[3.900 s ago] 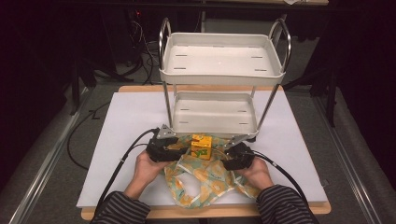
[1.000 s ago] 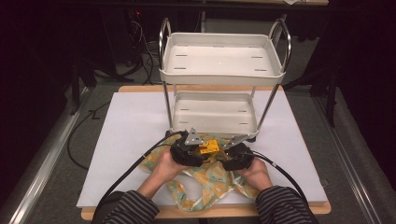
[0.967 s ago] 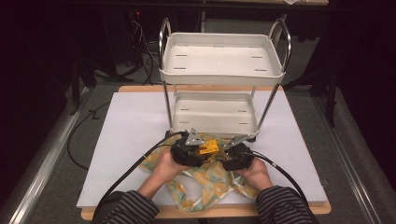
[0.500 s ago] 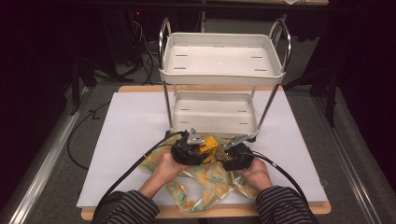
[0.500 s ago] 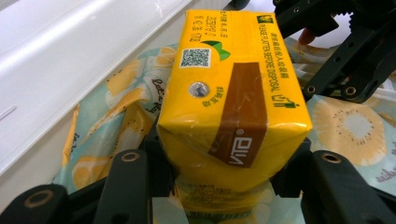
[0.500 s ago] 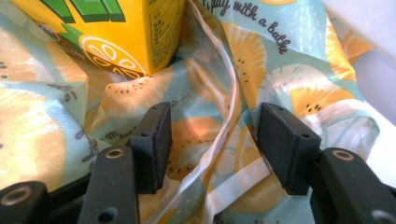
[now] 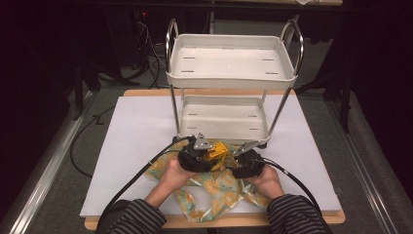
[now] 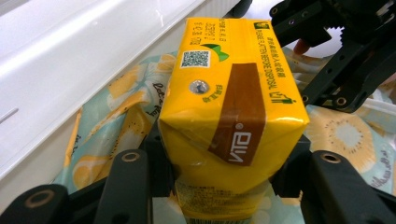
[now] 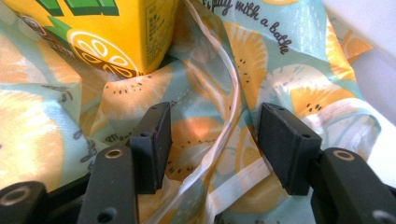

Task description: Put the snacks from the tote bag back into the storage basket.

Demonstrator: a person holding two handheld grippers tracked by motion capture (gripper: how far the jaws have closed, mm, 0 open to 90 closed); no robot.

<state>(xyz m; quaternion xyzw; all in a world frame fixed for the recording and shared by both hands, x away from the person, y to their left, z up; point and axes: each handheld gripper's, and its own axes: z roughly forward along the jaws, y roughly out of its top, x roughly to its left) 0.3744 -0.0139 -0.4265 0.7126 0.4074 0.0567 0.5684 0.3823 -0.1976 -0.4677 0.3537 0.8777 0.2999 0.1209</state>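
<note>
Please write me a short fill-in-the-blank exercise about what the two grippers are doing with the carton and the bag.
1. The left gripper is shut on the ____ carton.
2. The right gripper has its jaws ____, with the bag between them.
3. The bag's print shows slices of ____.
4. Behind the bag stands a white cart with ____ shelves.

Missing words: yellow; open; fruit; two

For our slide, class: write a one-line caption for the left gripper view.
Left tool clamps a yellow drink carton above a citrus-print bag, beside the white cart.
</note>
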